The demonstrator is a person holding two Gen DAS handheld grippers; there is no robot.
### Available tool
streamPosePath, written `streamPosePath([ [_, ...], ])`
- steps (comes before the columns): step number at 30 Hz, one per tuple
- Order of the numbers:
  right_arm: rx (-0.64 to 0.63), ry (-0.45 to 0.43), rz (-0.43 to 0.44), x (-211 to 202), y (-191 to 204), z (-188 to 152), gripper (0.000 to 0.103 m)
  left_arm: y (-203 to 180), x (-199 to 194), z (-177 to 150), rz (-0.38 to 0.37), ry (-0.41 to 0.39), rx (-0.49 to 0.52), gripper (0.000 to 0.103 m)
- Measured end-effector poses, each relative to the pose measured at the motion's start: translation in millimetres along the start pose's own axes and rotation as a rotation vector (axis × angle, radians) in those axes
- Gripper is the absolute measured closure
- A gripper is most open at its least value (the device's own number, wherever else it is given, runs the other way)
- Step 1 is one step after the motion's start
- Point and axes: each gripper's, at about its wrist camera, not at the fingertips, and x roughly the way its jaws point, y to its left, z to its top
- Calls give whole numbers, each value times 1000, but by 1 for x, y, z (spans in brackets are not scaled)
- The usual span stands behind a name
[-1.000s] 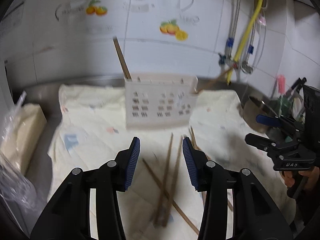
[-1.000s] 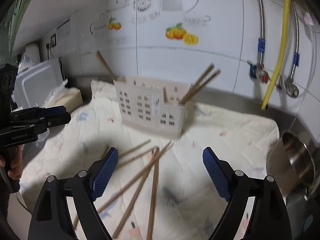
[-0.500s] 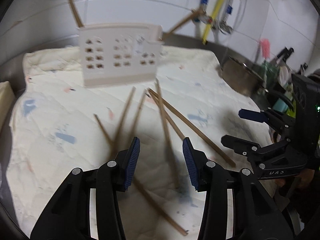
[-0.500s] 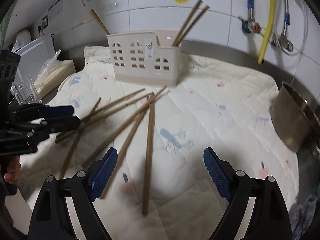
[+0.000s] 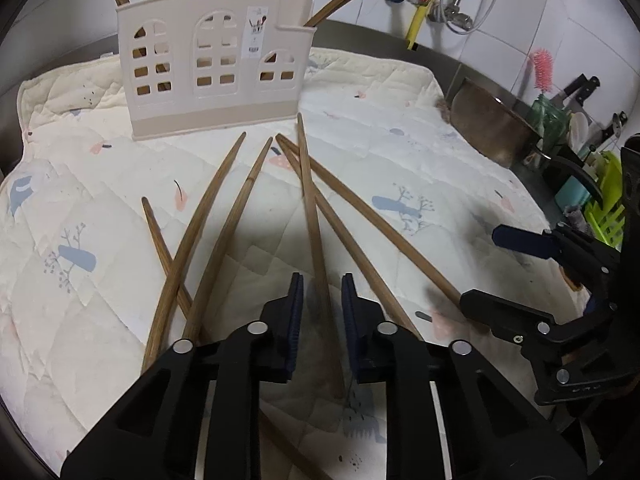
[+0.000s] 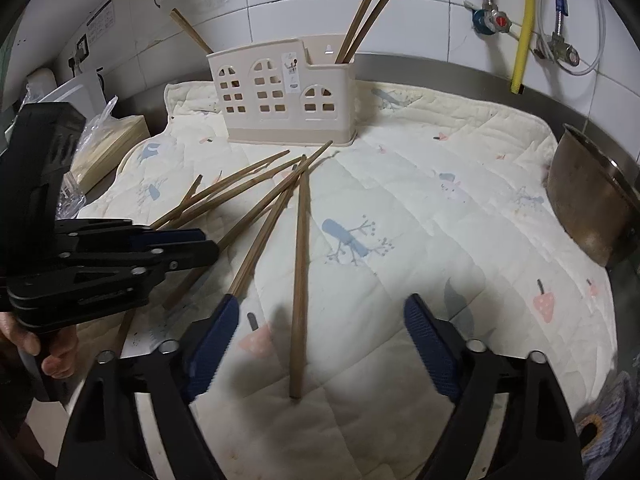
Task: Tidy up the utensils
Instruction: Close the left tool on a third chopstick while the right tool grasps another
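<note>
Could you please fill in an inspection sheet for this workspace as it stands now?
Surface: quilted printed cloth over a steel counter.
Job's things: six chopsticks lie loose and crossed; beige utensil holder upright, three more chopsticks inside.
Clutter: steel pot, pink bottle brush, wrapped block.
Grippers: left gripper has just been narrowing around one chopstick, gaps visible; right gripper open, a chopstick between its jaws.
Cables: yellow hose, braided hoses.
Surroundings: white tiled wall, fruit decals.
</note>
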Motion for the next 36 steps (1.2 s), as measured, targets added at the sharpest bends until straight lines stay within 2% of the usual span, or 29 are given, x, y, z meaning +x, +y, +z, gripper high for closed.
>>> streamPosePath([
  [1,3,3,5,1,0,0,28,-1,2,-1,-2,4,1,88],
  [9,-1,24,25,3,7,-5,56,-5,7,-1,13,9,14,92],
  [17,4,46,42,8,11,-7,77,-4,5,-1,18,5,8,98],
  [26,6,68,28,15,10,-10,84,-3,-11,1,17,-22,18,98],
  [32,-4,72,2,17,9,-9,96,-5,-28,7,22,-58,33,98],
  [36,-10,58,-5,12,10,-10,96,-5,-40,12,25,-85,43,98],
])
